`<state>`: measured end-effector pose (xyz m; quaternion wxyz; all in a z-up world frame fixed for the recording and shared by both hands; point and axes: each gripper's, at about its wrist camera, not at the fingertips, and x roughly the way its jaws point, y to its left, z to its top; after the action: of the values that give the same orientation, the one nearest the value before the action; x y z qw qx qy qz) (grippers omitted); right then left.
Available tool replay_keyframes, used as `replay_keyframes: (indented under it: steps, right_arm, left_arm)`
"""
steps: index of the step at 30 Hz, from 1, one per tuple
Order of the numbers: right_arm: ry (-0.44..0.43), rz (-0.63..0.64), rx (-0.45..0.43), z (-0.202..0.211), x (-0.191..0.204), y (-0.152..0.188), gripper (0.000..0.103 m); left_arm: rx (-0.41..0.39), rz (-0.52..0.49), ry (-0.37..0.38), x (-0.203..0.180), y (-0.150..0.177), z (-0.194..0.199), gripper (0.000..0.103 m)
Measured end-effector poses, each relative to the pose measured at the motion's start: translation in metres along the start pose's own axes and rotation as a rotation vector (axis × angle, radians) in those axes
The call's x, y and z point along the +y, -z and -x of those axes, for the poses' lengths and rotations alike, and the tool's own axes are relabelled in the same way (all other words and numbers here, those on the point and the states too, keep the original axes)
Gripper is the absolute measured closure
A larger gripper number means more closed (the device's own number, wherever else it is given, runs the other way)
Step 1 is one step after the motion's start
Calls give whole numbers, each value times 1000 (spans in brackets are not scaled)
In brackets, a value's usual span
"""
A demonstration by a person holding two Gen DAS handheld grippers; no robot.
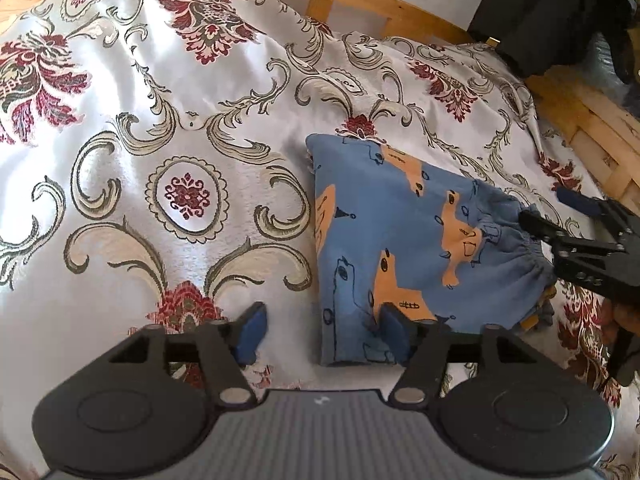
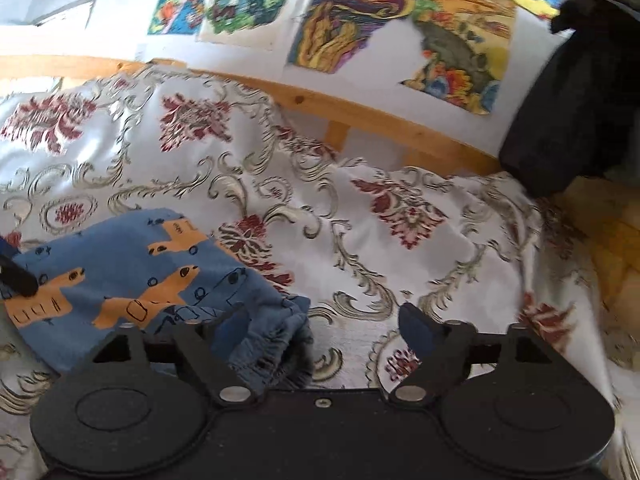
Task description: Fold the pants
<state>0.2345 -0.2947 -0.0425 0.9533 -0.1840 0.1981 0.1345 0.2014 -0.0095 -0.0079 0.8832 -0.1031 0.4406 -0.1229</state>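
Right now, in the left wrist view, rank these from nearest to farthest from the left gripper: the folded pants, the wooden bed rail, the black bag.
1. Pants: just right of the left gripper, its right finger over their near edge.
2. Wooden bed rail: beyond the bedspread, along the top.
3. Black bag: far top right corner.

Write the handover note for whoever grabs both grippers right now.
Left gripper: open, holding nothing, at the near edge of the pants.
Right gripper: open, holding nothing, at the elastic waistband.
Pants: blue with orange prints, already folded into a compact packet, lying on the floral bedspread.
Left: judge whether one more fold is needed; otherwise smooth it and withdraw.
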Motion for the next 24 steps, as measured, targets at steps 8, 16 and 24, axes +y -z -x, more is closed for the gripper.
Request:
replay_keyframes:
  steps: [8,16,24]
  right_arm:
    - [89,-164,-14,66,9,-7,1]
    - [109,-278,-3,143,40,1,1]
    - [135,-363,35,193,63,17,1]
  left_arm:
    - [-35,42,-47,-12,9,26,4]
    - [-140,-2,-137,-39,36,80,0]
    - [-200,-92,-163,-59,65,123,0]
